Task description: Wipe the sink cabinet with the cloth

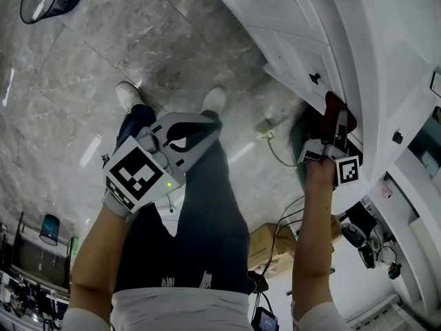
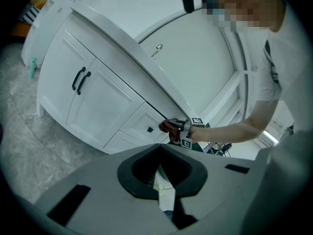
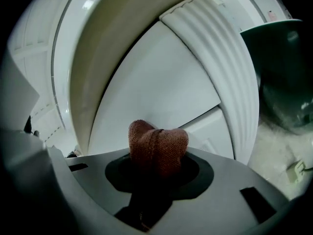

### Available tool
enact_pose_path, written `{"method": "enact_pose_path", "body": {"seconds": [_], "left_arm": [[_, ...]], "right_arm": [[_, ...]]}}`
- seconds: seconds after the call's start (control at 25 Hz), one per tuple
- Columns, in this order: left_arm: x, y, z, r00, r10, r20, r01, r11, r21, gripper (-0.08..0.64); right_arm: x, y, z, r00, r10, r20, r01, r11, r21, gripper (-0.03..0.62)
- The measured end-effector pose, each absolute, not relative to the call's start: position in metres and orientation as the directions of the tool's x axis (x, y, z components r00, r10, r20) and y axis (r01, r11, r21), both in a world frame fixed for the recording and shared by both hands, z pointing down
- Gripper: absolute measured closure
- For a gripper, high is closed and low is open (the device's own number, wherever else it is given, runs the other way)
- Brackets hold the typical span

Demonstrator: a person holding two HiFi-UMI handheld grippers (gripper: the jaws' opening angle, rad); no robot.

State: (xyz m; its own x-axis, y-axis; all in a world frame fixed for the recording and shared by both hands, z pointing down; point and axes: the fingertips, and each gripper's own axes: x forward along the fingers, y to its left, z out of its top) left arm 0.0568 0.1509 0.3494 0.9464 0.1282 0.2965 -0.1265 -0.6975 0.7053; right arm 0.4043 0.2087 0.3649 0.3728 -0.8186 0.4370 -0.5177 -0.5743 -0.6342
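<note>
Wiping under way on the cabinet (image 1: 296, 54), at the right of the frame.
The right gripper (image 1: 336, 119) clenches the red cloth (image 3: 157, 146), which is bunched between its fingers, pokes past their tips and meets the white front just under the top edge. Wiped area can't be judged; the lower doors likely remain. The left gripper (image 1: 180, 138) hangs apart, fingers closed on nothing.

Rust-red, coarse-woven cloth (image 3: 159, 148) against plain white sink cabinet (image 2: 98, 97) with black handles (image 2: 80, 81) and a small black knob (image 2: 150, 129). Pale grey shell and black jaw lining on left gripper (image 2: 164, 180) and right gripper (image 3: 156, 173) alike, each with a cube of black-and-white square markers. Grey marbled floor (image 1: 83, 67) with paler veins, white shoes (image 1: 129, 94) and dark trousers (image 1: 207, 212) over it.
</note>
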Motion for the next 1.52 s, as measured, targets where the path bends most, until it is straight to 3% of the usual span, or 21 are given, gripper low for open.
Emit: {"method": "enact_pose_path", "body": {"seconds": [1.08,1.52], "left_arm": [[0.040,0.136,0.365,0.953,0.018,0.304,-0.218,-0.657,0.722,0.548],[0.032,0.130,0.376,0.938,-0.055,0.342,-0.301,-0.617,0.727,0.548]], "right_arm": [[0.331,0.086,0.377,0.149,-0.929,0.339,-0.453,-0.369,-0.811,0.451],[0.326,0.071,0.442,0.112,-0.906,0.408,-0.464,-0.411,-0.785,0.451]]}}
